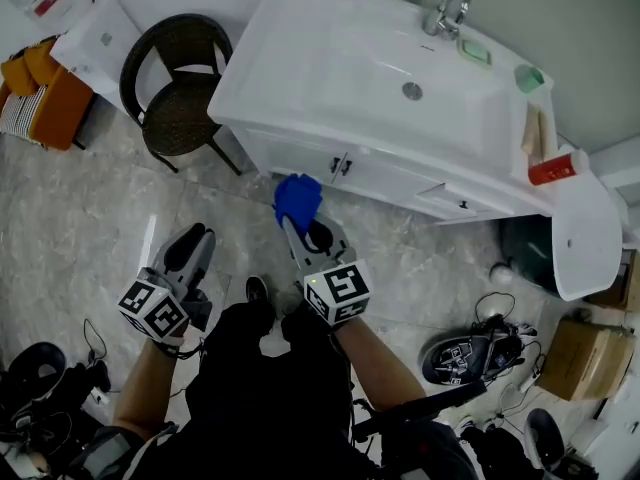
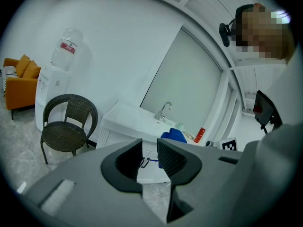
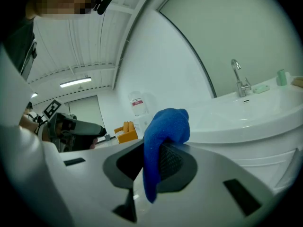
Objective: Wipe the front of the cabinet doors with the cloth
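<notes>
The blue cloth (image 1: pixel 297 200) is bunched and clamped in the right tongs (image 1: pixel 298 230). In the right gripper view a rounded wad of cloth (image 3: pixel 163 131) stands above the jaws and a tail hangs down between them. Probably the wad is left proud so that fabric, not plastic, meets the surface. The right tongs are raised and pointed at the white cabinet doors (image 1: pixel 300 158), with the cloth just left of the paired handles (image 1: pixel 341 165). Neither view settles whether the cloth touches the door front. The wiping is judged to be at or near its start.

The left tongs (image 1: pixel 190 248) are held low and to the left, nearer the person and well apart from the doors. In the left gripper view their jaws stand slightly apart with nothing between them (image 2: pixel 149 157); the door front shows through the gap. They seem to be kept out of the way as a spare hand.

Above the doors, the white counter (image 1: pixel 270 58) carries a basin (image 1: pixel 400 63), with a tap (image 1: pixel 447 10) at the far edge and a red bottle (image 1: pixel 552 168) at the right end. A wicker chair (image 1: pixel 175 88) stands to the left on the marbled floor (image 1: pixel 90 218), close beside the cabinet. It may limit the sweep at that end.
</notes>
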The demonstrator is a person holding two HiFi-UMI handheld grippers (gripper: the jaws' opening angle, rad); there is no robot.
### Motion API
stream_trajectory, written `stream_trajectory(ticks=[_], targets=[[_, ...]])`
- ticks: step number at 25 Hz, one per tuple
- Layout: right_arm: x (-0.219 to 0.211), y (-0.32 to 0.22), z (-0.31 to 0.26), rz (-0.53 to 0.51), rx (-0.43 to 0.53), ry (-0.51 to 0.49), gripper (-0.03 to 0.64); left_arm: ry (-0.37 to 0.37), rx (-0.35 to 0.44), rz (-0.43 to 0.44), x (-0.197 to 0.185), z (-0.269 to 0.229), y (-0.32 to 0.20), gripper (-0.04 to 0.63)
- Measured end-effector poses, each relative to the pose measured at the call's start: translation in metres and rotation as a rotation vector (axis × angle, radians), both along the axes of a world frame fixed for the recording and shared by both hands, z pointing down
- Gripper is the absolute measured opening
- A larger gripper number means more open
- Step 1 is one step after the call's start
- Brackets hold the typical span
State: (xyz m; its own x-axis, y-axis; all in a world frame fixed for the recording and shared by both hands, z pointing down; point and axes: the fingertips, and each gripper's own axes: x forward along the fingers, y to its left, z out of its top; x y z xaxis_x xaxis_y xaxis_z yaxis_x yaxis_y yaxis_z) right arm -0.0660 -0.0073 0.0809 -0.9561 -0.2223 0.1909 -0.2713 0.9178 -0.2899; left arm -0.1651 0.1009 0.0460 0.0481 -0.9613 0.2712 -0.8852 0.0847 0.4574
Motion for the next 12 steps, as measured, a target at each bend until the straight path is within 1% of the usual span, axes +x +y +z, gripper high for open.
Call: stream_trajectory(ticks=[3, 5, 9, 12], targets=[[-0.043, -0.005, 0.03, -0.046, 0.051, 0.003, 0.052, -0.004, 0.003, 0.007, -0.019, 0.029, -0.005, 0.098], [-0.074, -0.009, 0.053, -0.069, 0.083, -0.001, 0.052, -0.015, -0.001, -0.002, -0.034, 0.051, -0.004, 0.098], [-0.136, -0.02, 0.103, -0.113, 0.169, -0.008, 0.052, -0.04, -0.01, -0.039, -0.069, 0.1, 0.001, 0.098], [-0.176, -0.026, 0.14, -0.165, 0.22, -0.01, 0.052, -0.038, -0.011, -0.082, -0.093, 0.139, 0.002, 0.098]])
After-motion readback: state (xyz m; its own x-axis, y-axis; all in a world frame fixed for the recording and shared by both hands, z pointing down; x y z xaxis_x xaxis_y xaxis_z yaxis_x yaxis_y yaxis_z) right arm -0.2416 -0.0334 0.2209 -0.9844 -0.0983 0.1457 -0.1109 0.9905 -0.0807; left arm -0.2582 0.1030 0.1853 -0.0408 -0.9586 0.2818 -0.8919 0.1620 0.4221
